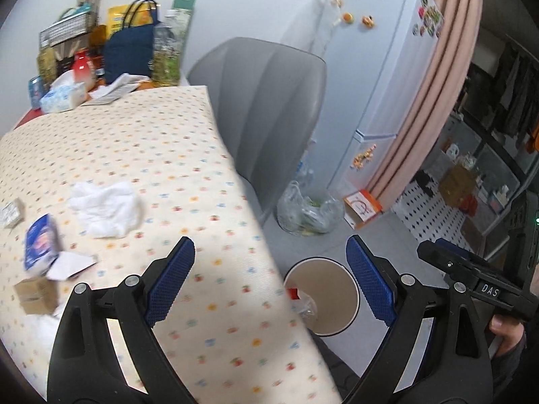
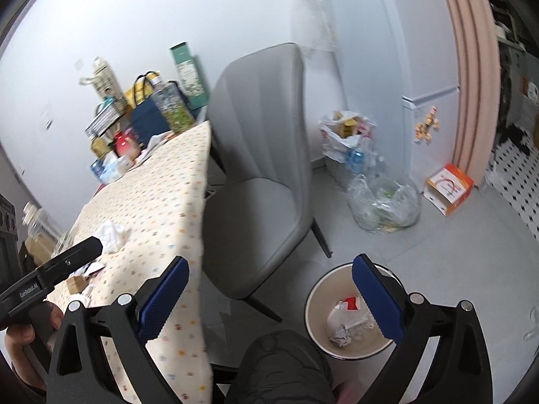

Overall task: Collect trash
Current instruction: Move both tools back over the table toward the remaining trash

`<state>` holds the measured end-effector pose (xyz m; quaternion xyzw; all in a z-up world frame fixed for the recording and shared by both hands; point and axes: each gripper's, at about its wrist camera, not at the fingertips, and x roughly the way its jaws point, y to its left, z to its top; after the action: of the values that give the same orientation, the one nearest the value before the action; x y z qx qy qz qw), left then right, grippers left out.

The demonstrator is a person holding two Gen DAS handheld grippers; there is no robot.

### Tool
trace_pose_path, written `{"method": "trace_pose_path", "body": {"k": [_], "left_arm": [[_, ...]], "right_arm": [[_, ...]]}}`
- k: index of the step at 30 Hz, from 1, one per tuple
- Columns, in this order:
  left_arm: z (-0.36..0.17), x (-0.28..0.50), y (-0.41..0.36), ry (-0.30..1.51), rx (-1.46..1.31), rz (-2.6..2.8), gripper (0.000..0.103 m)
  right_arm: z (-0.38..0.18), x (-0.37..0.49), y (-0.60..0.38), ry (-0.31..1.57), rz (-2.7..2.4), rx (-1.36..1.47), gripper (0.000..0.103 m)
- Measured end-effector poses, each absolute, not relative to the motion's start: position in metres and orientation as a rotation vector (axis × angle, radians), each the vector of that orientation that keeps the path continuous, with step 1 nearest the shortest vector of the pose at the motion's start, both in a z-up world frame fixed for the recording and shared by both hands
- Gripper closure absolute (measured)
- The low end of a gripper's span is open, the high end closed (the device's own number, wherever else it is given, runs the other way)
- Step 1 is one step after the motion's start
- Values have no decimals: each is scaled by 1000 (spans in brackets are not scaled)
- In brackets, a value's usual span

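Note:
On the dotted tablecloth lie a crumpled white tissue, a blue packet, a scrap of white paper and a small cardboard box. My left gripper hovers over the table's edge, open and holding nothing. A beige bin stands on the floor with crumpled paper and a red-and-white wrapper inside. Above the bin, my right gripper is wide open and also holds nothing. The tissue also shows in the right wrist view.
A grey chair stands against the table's side, just behind the bin. Clear plastic bags of waste and an orange box sit on the floor by the fridge. Bottles, bags and a tissue pack crowd the table's far end. A person's knee is below.

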<state>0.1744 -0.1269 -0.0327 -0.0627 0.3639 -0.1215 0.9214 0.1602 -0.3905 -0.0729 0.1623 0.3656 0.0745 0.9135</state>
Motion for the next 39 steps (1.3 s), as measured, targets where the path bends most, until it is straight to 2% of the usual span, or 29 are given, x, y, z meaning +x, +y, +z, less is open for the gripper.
{"method": "trace_pose_path", "body": {"k": [11,21,36,39], "left_arm": [[-24,133,-54,698,-196,-142,13],[-45,113,9,741,-251,-46,13],[-83,112,29,839,-189,31,13],[-92,117,27,875,-173,36,22]], "right_arm": [[-45,149,-324,719,256,253,8],[-43,144,-277,735,322,204,8],[-52,145,-243,801,403,160,8],[-54,146,-246,807,396,165,8]]}}
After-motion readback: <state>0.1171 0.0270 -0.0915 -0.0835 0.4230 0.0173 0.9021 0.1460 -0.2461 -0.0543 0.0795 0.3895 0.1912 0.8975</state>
